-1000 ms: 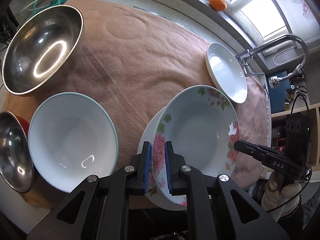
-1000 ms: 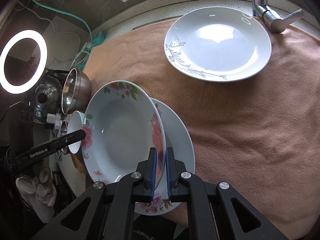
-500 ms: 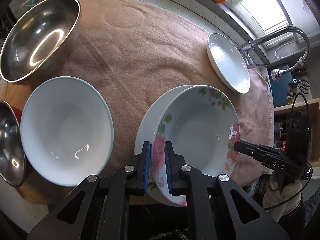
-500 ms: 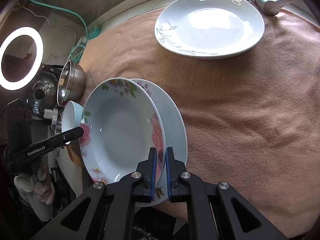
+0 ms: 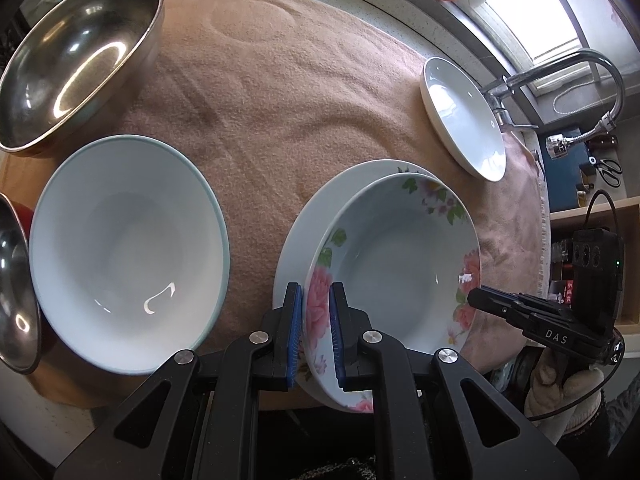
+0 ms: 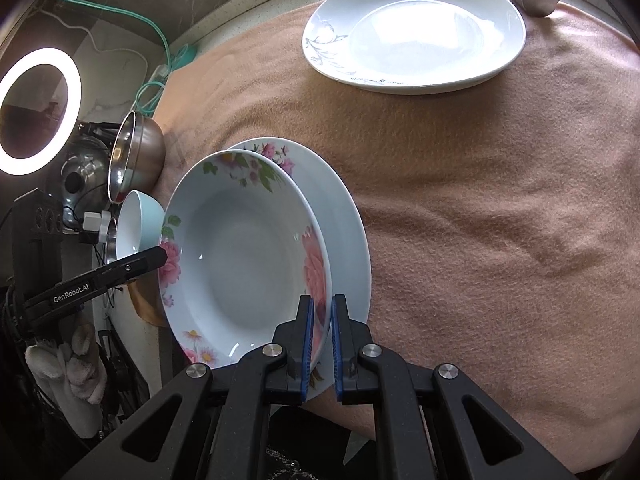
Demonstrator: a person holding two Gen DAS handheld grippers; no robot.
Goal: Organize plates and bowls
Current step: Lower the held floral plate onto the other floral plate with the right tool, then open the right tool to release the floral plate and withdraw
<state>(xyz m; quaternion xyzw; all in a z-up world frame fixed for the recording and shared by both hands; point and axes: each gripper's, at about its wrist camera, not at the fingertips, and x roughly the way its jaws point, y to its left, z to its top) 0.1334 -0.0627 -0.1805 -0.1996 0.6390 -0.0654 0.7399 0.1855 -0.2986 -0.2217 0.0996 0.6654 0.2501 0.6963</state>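
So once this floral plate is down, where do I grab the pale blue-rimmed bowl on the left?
Take the pale blue-rimmed bowl by its rim, one jaw inside and one outside, as the left gripper does on the floral plate. Come from the near edge, probably: the wall flares to a thin lip there, while steel bowls crowd its far and left sides.

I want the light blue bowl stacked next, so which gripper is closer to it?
Left. The left gripper grips the floral plate's rim beside the light blue bowl; the right gripper holds the opposite rim.

L gripper (image 5: 316, 336) & R gripper (image 6: 321, 344): fingers clamped, angled down.
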